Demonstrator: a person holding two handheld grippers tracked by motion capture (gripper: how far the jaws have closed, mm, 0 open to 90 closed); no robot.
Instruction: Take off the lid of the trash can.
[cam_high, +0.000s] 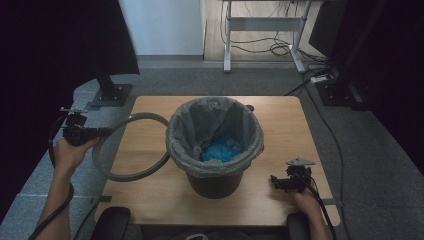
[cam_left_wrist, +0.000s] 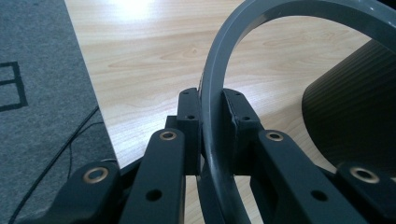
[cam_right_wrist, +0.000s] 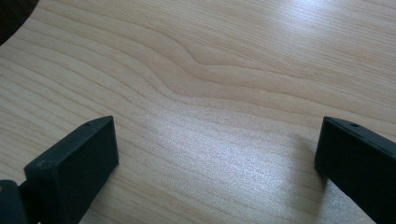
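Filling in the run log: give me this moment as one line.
left gripper: shut on grey ring | right gripper: open, over table | bin: lined, ring off, blue item inside

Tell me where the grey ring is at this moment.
In the high view the grey ring is left of the lined bin, over the table's left edge, clamped at its outer side by the left gripper.
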